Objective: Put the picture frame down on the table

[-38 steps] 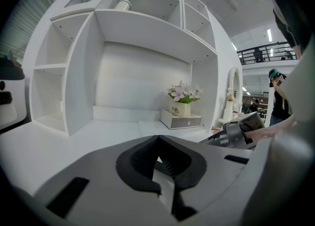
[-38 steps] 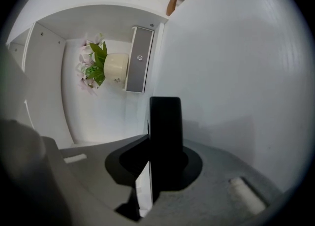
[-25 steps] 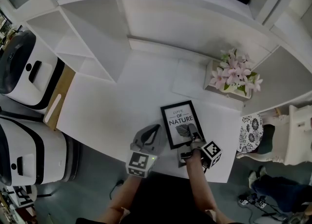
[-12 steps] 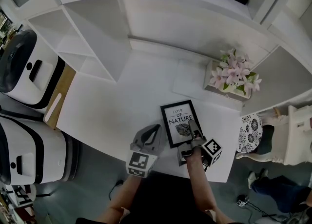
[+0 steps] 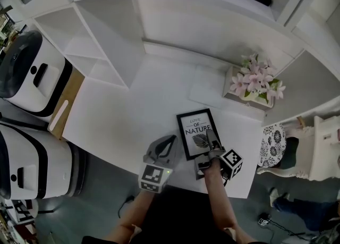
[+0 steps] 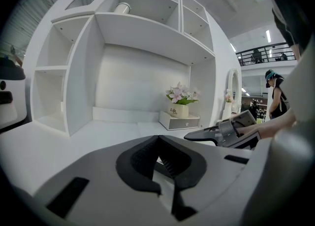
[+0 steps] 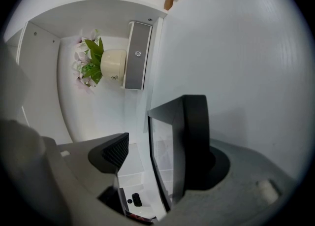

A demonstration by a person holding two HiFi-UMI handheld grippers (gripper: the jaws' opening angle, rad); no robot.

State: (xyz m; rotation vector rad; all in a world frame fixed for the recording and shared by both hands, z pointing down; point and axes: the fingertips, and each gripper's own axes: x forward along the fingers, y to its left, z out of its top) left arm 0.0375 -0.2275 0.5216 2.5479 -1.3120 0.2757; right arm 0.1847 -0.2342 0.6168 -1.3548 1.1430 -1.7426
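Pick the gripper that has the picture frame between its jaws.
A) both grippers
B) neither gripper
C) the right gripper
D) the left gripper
C: the picture frame's near edge stands between the jaws of the right gripper, which have just been opening, with one pad clear of the glass. The left gripper beside it holds nothing.

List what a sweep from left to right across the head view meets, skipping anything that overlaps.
white machines → left gripper → picture frame → pink flowers
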